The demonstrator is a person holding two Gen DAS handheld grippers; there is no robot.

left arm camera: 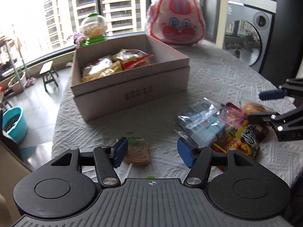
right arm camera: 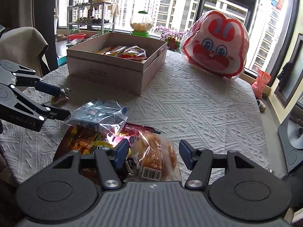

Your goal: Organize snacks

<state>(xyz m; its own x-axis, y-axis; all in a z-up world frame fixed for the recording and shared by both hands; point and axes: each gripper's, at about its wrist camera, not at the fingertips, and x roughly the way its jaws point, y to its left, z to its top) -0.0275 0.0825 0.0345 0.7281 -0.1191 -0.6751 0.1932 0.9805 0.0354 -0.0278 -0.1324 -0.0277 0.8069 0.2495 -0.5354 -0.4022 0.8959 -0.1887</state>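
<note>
The box [left arm camera: 130, 79] with snacks inside sits at 12 o'clock on the tabletop [right arm camera: 198, 109]. The left gripper [left arm camera: 151, 152] hovers low, fingers wide, over the lollipop [left arm camera: 138, 153]. The right gripper [right arm camera: 153, 154], fingers wide, hangs above the bread pack [right arm camera: 157, 157] at 6 o'clock.

You are looking at your left tool [left arm camera: 151, 152] showing a matte black body with a ribbed grey panel, a small white crosshair mark sitting at that panel's top edge. Two round discs are flanking the panel, silver screws are shining on the linkage arms, and blue pads are tipping the fingers [left arm camera: 185, 154]. Your right tool [right arm camera: 153, 154] is wearing the same black frame, silver screws and blue pads.
</note>
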